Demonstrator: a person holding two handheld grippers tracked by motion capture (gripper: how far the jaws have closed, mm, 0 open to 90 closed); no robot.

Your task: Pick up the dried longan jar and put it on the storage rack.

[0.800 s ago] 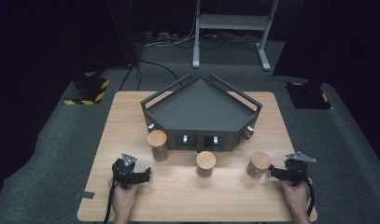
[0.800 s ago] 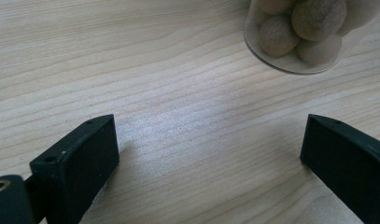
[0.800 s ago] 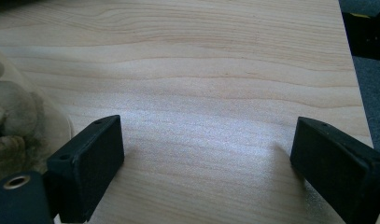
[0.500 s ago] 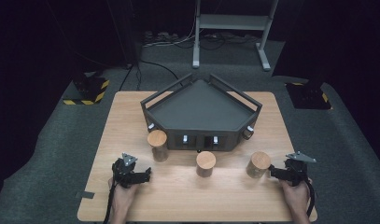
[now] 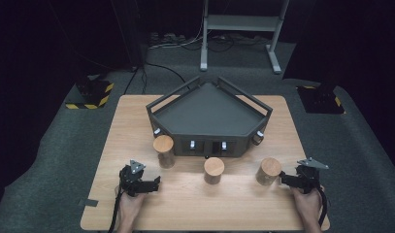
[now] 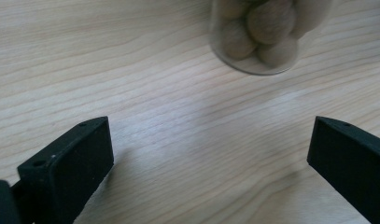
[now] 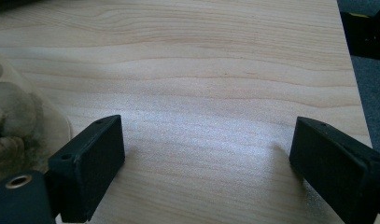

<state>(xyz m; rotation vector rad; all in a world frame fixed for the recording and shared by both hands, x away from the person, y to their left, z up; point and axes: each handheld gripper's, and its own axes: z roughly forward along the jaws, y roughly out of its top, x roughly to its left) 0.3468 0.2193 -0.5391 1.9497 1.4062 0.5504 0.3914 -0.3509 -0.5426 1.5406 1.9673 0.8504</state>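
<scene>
Three jars with round wooden lids stand in a row on the wooden table [image 5: 195, 204]: a left jar [image 5: 163, 150], a middle jar [image 5: 214, 170] and a right jar [image 5: 268, 171]. My left gripper [image 5: 154, 184] rests low near the front left, pointing right, open with nothing between its jaws [image 6: 211, 135]. Ahead of it is a clear jar [image 6: 257, 37] holding round brown balls. My right gripper [image 5: 284, 178] lies at the front right, pointing left, just beside the right jar. It is open and empty [image 7: 208, 135], with that jar [image 7: 10, 121] at its left edge.
A dark five-sided tray [image 5: 209, 114] with raised rails sits at the middle back of the table, right behind the jars. The table's right edge [image 7: 353, 84] runs close to the right gripper. Dark floor, cables and a metal stand [image 5: 241, 29] lie beyond.
</scene>
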